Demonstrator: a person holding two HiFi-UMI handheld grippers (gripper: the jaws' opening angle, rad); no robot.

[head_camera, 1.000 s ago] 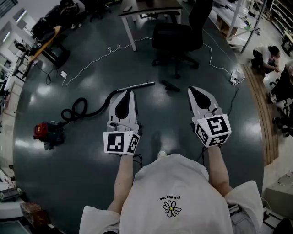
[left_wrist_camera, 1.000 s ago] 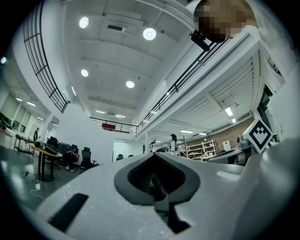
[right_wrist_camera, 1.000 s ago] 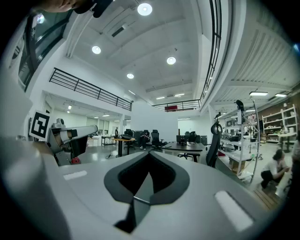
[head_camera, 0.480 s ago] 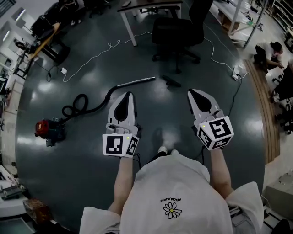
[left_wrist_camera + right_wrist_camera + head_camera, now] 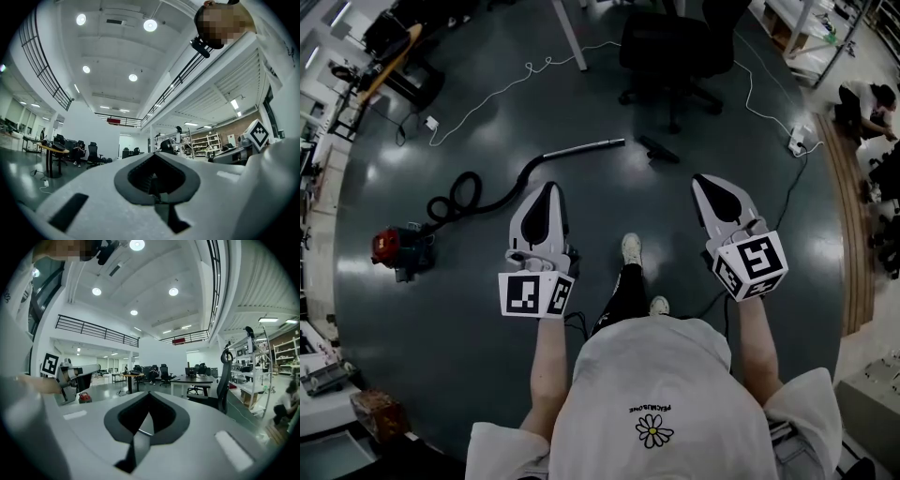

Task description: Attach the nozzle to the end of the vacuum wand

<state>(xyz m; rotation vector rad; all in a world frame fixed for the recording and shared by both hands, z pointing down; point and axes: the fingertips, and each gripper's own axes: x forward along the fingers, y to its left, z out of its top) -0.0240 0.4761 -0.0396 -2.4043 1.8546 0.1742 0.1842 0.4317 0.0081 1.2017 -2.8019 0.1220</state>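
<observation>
Both nozzle (image 5: 659, 150) and wand (image 5: 586, 147) lie beyond left gripper (image 5: 548, 187) and right gripper (image 5: 702, 180).

The head view is dim and grey. The dark floor (image 5: 609, 192) is shiny, with soft white patches of light on it. In the gripper views, round ceiling lamps (image 5: 150, 25) shine very bright. Those views bend at the edges and have black corners. Up close, the left gripper (image 5: 154, 155) looks a little fuzzy.

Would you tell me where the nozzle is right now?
In the head view, the nozzle lies on the floor just right of the wand, apart from its free end, near the office chair.
</observation>
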